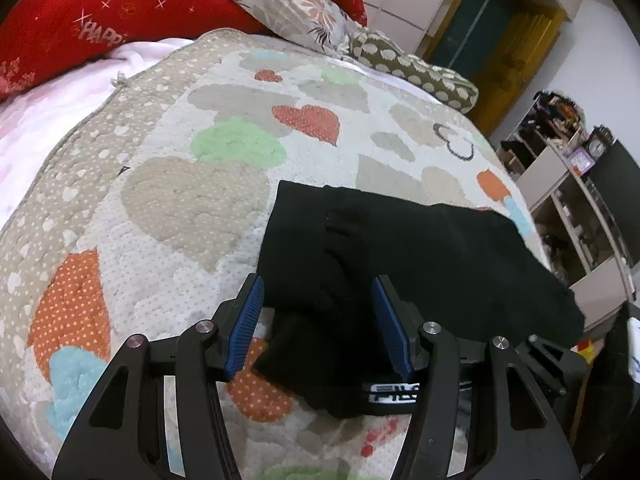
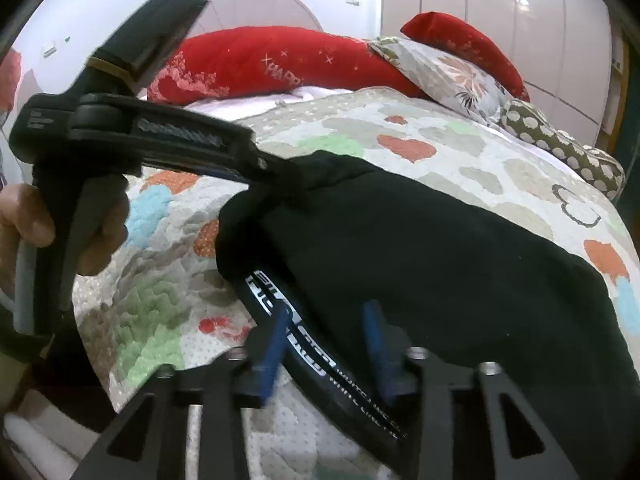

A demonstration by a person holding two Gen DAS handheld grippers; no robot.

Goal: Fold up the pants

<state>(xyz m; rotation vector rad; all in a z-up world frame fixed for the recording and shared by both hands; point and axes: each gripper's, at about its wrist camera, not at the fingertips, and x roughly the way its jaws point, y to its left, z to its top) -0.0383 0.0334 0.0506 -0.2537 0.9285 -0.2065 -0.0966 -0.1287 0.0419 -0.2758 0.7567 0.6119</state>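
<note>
Black pants (image 1: 420, 248) lie folded on a heart-patterned quilt (image 1: 180, 200). My left gripper (image 1: 316, 280) has its blue pads around a thick bunched corner of them. In the right wrist view that corner rises to a peak at the left gripper (image 2: 292, 184), which a hand (image 2: 24, 216) holds. The printed waistband (image 2: 316, 352) runs along the near edge of the pants (image 2: 440, 260). It passes between the blurred blue pads of my right gripper (image 2: 328, 306), which stand apart and do not press on it.
Red pillows (image 1: 100, 20), a floral pillow (image 1: 292, 8) and a spotted cushion (image 1: 420, 72) lie at the head of the bed. Open shelves (image 1: 560, 200) stand beyond the bed's right edge. White wardrobe doors (image 2: 500, 20) fill the back wall.
</note>
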